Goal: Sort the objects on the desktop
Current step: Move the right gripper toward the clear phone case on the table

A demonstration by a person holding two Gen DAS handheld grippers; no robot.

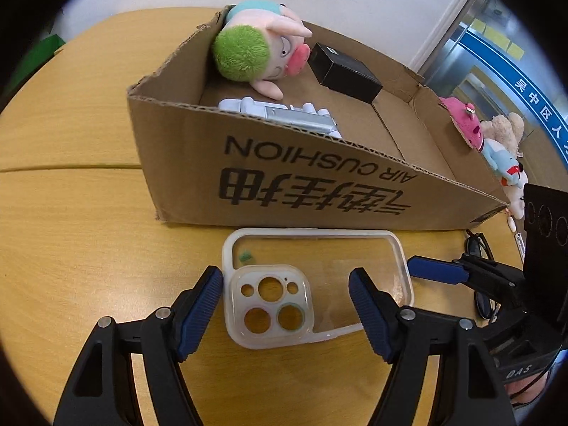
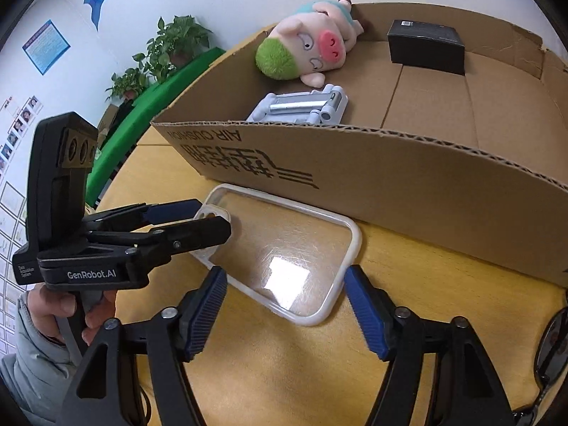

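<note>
A clear phone case (image 1: 312,284) lies flat on the wooden table in front of a cardboard box (image 1: 284,174). My left gripper (image 1: 285,285) is open, its fingers either side of the case's camera end. In the right wrist view the case (image 2: 284,252) lies between my open right gripper (image 2: 285,284) fingers at its other end, and the left gripper (image 2: 198,218) reaches in from the left. The box (image 2: 390,177) holds a pig plush (image 2: 305,49), a black box (image 2: 426,46) and a grey folding stand (image 2: 301,106).
Sunglasses (image 2: 550,348) lie on the table at the right, also in the left wrist view (image 1: 479,248). Small plush toys (image 1: 497,142) hang beside the box's right end. Potted plants (image 2: 170,46) and a green surface stand beyond the table's left edge.
</note>
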